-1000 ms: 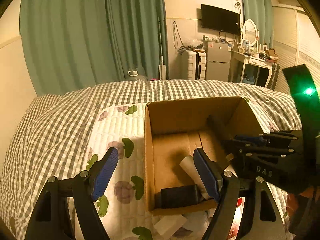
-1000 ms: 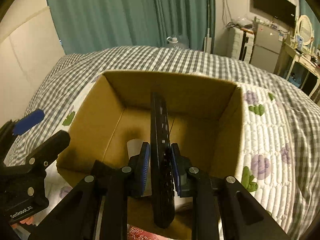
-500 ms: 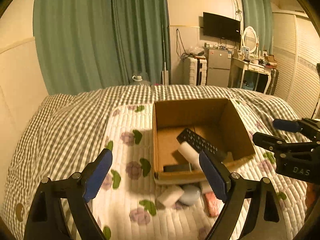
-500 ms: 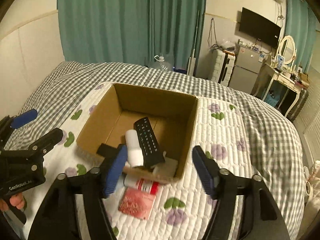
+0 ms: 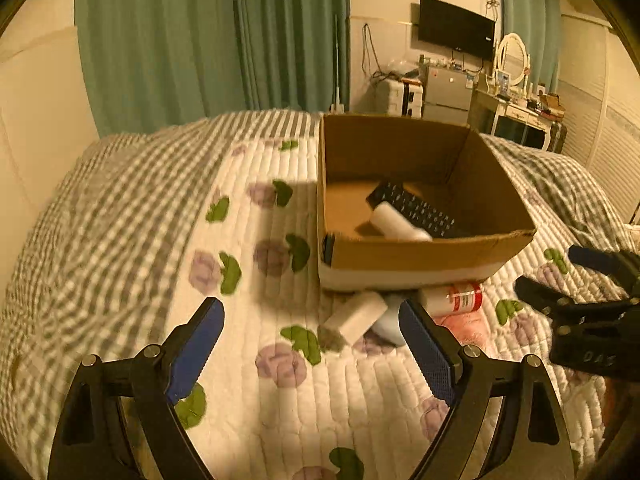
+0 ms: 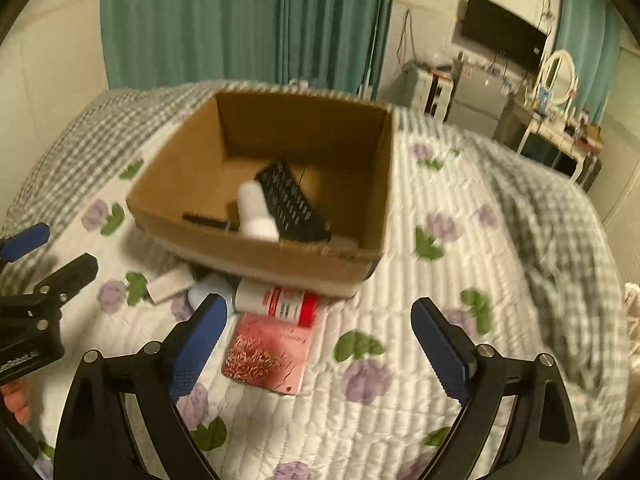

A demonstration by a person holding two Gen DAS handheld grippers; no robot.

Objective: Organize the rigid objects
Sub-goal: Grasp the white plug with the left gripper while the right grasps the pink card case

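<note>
Two grippers, left and right, jaws spread, empty; red-labelled bottle beside box, print unreadable.

no legible text, red-labelled bottle print too blurred

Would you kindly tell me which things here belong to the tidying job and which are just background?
Job:
brown cardboard box
black remote control
white cylindrical bottle
red-labelled white bottle
pink flat packet
small white block

Background:
floral quilt
green curtains
wall television
</note>
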